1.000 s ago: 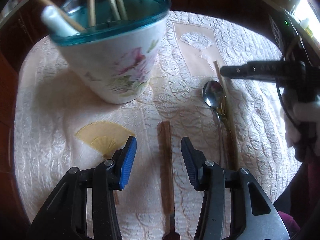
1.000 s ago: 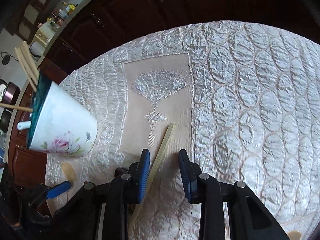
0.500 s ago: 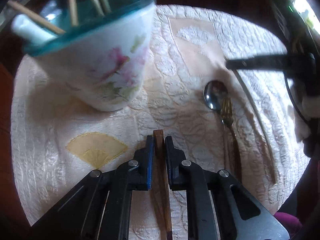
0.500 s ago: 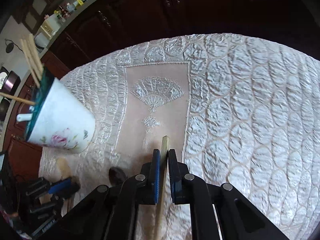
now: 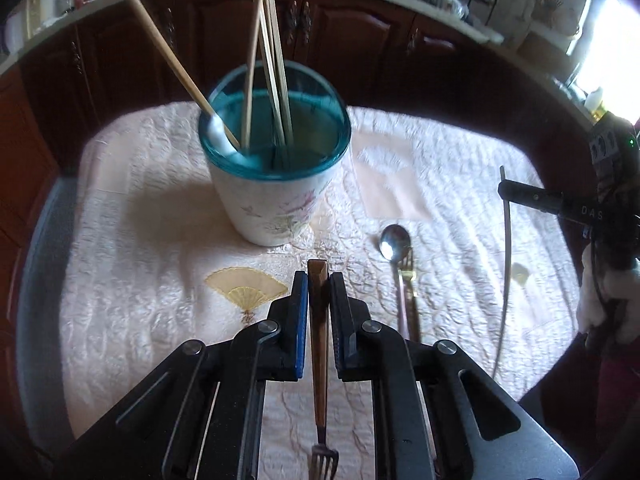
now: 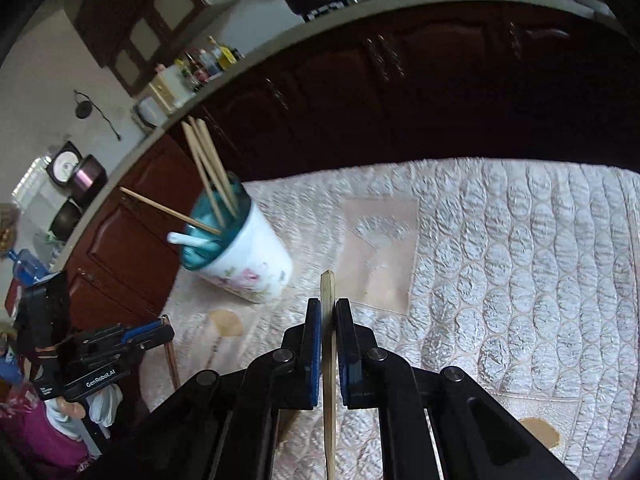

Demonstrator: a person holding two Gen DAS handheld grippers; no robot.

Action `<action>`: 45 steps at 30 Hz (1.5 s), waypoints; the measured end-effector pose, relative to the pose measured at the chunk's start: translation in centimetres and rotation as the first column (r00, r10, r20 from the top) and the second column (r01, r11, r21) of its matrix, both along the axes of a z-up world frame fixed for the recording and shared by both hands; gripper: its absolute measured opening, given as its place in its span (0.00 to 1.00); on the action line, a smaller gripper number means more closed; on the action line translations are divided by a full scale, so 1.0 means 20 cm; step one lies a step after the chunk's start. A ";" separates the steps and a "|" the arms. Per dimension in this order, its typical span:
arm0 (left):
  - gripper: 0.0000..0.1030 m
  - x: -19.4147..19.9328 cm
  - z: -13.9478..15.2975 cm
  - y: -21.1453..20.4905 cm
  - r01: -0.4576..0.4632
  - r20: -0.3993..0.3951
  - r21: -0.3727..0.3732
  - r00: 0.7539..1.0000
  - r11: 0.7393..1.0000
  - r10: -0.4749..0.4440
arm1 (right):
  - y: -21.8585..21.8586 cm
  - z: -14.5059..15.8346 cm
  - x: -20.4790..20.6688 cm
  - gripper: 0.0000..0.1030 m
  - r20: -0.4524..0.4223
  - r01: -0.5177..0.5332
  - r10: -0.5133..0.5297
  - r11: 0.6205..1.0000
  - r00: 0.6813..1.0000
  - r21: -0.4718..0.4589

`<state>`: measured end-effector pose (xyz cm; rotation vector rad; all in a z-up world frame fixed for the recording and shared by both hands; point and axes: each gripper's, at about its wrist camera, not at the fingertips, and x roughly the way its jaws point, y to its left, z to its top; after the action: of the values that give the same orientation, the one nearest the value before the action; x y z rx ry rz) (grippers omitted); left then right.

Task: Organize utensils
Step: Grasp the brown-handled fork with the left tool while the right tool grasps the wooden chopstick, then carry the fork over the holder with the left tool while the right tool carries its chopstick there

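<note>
In the left wrist view my left gripper (image 5: 319, 280) is shut on a brown-handled fork (image 5: 319, 364), held above the cloth with its tines toward the camera. Ahead stands a white flowered cup (image 5: 276, 208) with a teal inside, holding several chopsticks (image 5: 269, 60) and a white spoon (image 5: 219, 133). A metal spoon (image 5: 395, 242) and a gold fork (image 5: 408, 280) lie on the cloth to the right. In the right wrist view my right gripper (image 6: 329, 308) is shut on a pale chopstick (image 6: 328, 380), lifted off the cloth. The cup (image 6: 248, 268) stands to its left.
The quilted cream tablecloth (image 5: 140, 260) covers a rounded table. Dark wooden cabinets (image 6: 400, 100) stand close behind it, under a counter with bottles. My right gripper (image 5: 524, 195) hangs at the right edge of the left wrist view, a white-gloved hand (image 5: 600, 300) behind it.
Both grippers shut on their utensils, the left on the fork and the right on the chopstick, then rose off the cloth. The cup now sits farther ahead in both views.
</note>
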<state>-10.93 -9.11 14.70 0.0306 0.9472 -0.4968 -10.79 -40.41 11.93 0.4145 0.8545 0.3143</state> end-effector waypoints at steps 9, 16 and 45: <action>0.09 -0.14 0.26 0.12 -0.001 0.082 -0.057 0.997 0.998 0.006 | 0.08 0.32 -0.07 0.06 0.134 -0.057 0.060 0.998 0.989 -0.023; 0.09 -0.12 0.52 0.16 0.004 0.169 -0.100 0.986 0.995 0.013 | 0.20 0.53 0.04 0.06 0.231 -0.083 0.091 0.995 0.969 -0.046; 0.09 0.41 0.80 0.07 -0.102 0.285 -0.104 0.950 0.989 0.128 | 0.57 0.80 0.69 0.06 0.311 -0.080 0.137 0.979 0.941 -0.189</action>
<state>-2.73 -7.66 30.64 -0.0310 0.6328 -0.4122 2.96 -28.95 27.93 0.1455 0.5779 0.3950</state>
